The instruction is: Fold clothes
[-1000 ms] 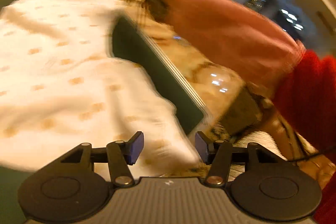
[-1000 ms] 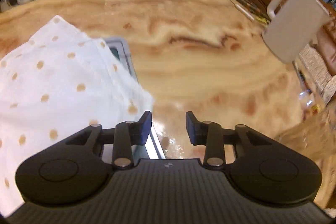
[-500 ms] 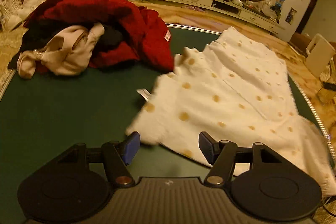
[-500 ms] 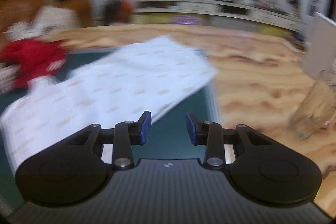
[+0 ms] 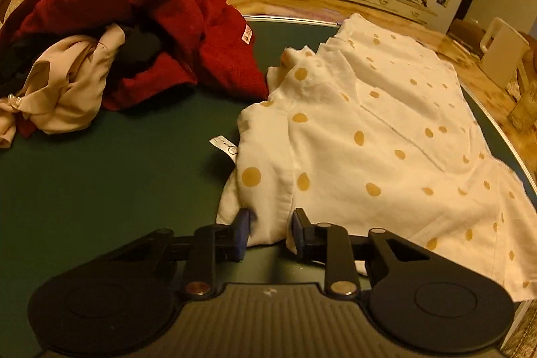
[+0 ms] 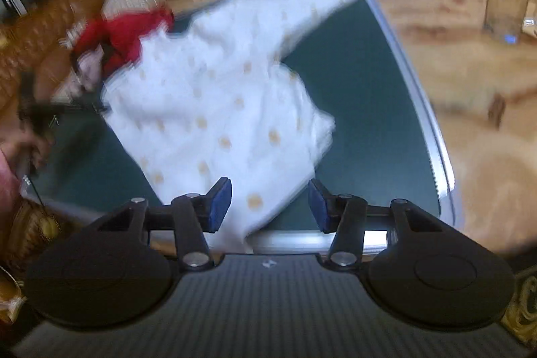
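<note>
White blouse [image 5: 369, 136] with mustard-yellow polka dots; dark green bench [image 5: 100, 190]; deep red garment [image 5: 161, 9]; pale beige-pink garment [image 5: 67, 86].

Green table [image 5: 100, 183], dotted garment [image 5: 369, 140], clothes pile [image 5: 134, 39]

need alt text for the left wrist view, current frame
The left claw, fingers apart, straddles the near edge of a white garment with yellow dots spread on a dark green table. To the left, behind, sits a pile of unfolded clothes: a red sweater and a beige piece.
</note>
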`<state>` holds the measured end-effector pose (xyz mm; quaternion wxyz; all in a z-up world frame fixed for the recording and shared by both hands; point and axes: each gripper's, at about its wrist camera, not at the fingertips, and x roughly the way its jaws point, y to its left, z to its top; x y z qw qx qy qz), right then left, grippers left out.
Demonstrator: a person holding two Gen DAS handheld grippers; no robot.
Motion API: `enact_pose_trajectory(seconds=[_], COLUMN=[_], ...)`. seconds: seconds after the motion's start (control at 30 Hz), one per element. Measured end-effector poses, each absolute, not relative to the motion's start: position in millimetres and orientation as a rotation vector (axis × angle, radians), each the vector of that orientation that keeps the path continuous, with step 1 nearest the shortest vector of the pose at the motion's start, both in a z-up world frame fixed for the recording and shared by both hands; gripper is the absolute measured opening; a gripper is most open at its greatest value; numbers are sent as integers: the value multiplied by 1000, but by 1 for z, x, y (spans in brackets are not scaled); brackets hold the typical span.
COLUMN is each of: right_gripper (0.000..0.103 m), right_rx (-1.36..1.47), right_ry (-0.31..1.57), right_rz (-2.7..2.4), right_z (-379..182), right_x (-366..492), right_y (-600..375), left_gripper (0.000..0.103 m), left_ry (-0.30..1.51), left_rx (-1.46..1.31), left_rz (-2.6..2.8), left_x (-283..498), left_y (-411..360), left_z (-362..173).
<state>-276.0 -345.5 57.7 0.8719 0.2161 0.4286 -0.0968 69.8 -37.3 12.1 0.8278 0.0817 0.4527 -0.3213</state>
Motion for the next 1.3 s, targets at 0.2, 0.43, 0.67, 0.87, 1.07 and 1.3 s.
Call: enact_pose_trajectory(seconds=[0.2, 0.43, 0.67, 0.87, 1.07, 1.3], right_gripper=[58, 34, 11, 9, 9, 9], right_rx=[451, 596, 689, 815, 874, 836], right_ry=[950, 896, 899, 857, 768, 667], right_rz=[-142, -111, -183, -213, -179, -168], right_z=[33, 41, 42, 39, 68, 103], right_x=[-272, -262, -260, -263, -234, -201], right_y=[-320, -330, -355, -367, -388, -403], left_gripper=[5, 0, 33, 67, 42, 16], left_ry=[936, 859, 918, 953, 939, 921], left_rx=[135, 115, 187, 226, 315, 222], left_rz=[-679, -694, -605, -641, -663, -634], left_x=[56, 26, 38, 60, 67, 76], left_y=[-30, -14, -7, -24, -46, -40], left_z=[41, 101, 79, 39, 16, 27])
